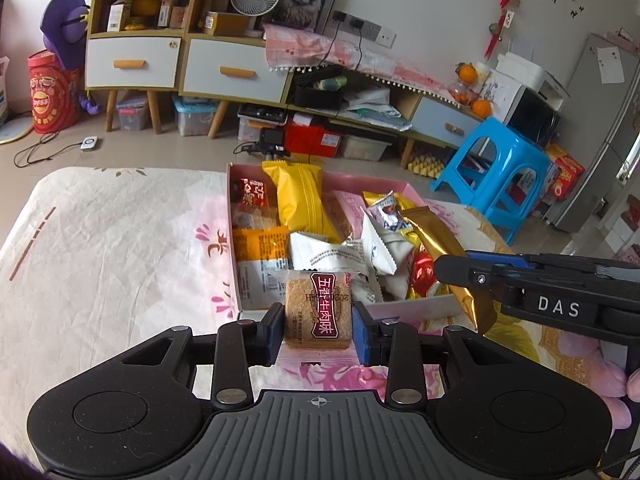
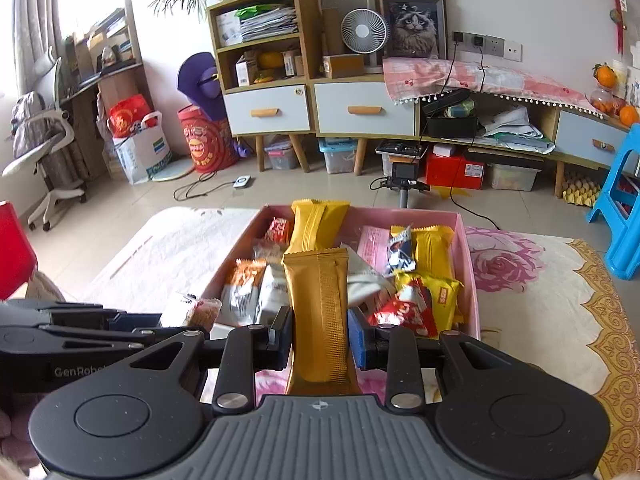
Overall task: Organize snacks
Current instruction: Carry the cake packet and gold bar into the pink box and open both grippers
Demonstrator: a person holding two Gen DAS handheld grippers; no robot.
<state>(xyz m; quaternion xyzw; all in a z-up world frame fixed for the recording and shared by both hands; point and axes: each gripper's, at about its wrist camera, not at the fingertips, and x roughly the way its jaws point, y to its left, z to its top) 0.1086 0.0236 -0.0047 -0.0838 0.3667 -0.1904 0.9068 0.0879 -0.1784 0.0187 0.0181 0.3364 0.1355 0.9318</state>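
A pink box (image 1: 416,306) (image 2: 471,280) full of several wrapped snacks lies on the flowered cloth. My left gripper (image 1: 318,326) is shut on a square biscuit packet (image 1: 319,314) with a dark red label, held just above the box's near edge. My right gripper (image 2: 320,338) is shut on a long gold snack bar (image 2: 320,316), also lifted over the near edge. In the left wrist view the right gripper (image 1: 560,300) comes in from the right with the gold bar (image 1: 448,256) hanging from it. In the right wrist view the left gripper (image 2: 100,336) sits at the left with the biscuit packet (image 2: 204,312).
Inside the box lie a yellow packet (image 1: 304,204) (image 2: 316,224), white packets (image 1: 340,256), an orange packet (image 1: 260,244) and a red wrapper (image 2: 404,312). A blue stool (image 1: 496,176) stands past the table on the right. Cabinets (image 2: 320,108) and storage boxes line the far wall.
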